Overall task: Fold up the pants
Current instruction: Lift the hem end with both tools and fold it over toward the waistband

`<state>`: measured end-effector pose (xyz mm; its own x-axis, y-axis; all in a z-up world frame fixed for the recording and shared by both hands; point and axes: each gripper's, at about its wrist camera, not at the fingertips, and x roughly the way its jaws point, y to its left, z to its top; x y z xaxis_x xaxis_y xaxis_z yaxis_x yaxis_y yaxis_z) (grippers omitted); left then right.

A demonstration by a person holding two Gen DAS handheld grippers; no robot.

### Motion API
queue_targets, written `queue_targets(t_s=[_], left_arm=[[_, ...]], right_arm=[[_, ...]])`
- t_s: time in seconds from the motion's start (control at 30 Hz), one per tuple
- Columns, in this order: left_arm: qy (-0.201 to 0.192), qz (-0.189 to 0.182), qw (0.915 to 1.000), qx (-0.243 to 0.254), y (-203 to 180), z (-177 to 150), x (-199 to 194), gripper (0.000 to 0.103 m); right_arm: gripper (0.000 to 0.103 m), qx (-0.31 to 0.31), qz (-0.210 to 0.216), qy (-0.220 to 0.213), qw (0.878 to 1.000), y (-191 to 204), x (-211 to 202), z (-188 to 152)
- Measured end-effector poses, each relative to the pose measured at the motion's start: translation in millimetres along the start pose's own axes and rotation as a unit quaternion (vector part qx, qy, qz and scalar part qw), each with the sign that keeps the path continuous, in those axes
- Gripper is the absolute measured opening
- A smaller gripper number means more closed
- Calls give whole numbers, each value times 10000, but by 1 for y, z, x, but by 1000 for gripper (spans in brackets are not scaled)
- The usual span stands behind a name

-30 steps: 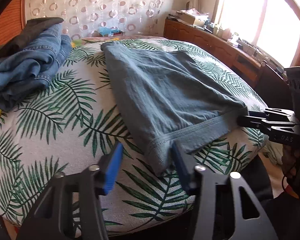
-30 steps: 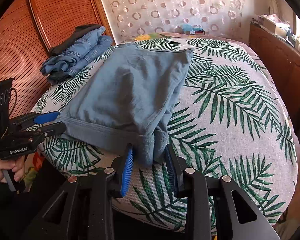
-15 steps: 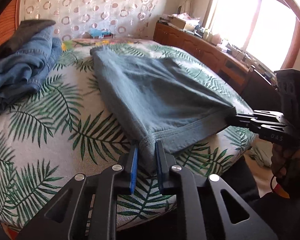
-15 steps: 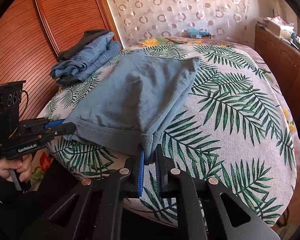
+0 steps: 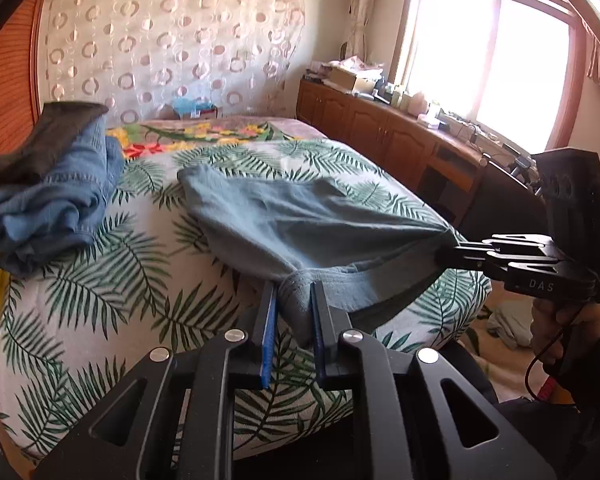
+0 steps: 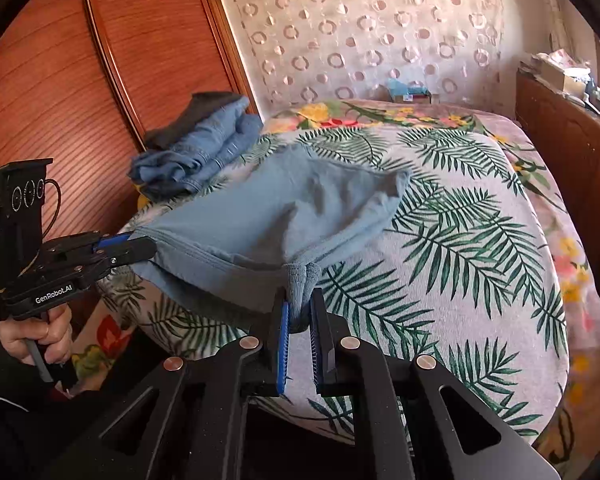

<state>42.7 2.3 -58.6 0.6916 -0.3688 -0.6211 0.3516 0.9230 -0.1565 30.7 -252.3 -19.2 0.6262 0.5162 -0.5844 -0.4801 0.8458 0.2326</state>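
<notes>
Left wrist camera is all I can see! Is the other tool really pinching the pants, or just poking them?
Observer: Pinching. The right tool has a bunched corner of the pants squeezed between its blue pads.
Operator: Who's holding my tool?
Observer: A hand is wrapped around the handle under the left tool.
Operator: Does my tool have writing on it?
Observer: Yes, white letters on its side read GenRobot.AI.
</notes>
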Motion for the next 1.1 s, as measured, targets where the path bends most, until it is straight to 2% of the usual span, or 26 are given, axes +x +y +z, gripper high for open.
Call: queue_targets(t_s=[0.23, 0.63, 1.1], left_arm=[[-51, 117, 9998, 137, 5, 19, 13, 17], [-120, 304, 9991, 254, 22, 63, 50, 17], [-25, 471, 9984, 321, 39, 92, 85, 17]], right_arm=[[9, 19, -33, -154, 9999, -7, 4, 16], [9, 33, -223, -320, 9992, -28, 40, 52], [9, -146, -450, -399, 9981, -33, 76, 86]])
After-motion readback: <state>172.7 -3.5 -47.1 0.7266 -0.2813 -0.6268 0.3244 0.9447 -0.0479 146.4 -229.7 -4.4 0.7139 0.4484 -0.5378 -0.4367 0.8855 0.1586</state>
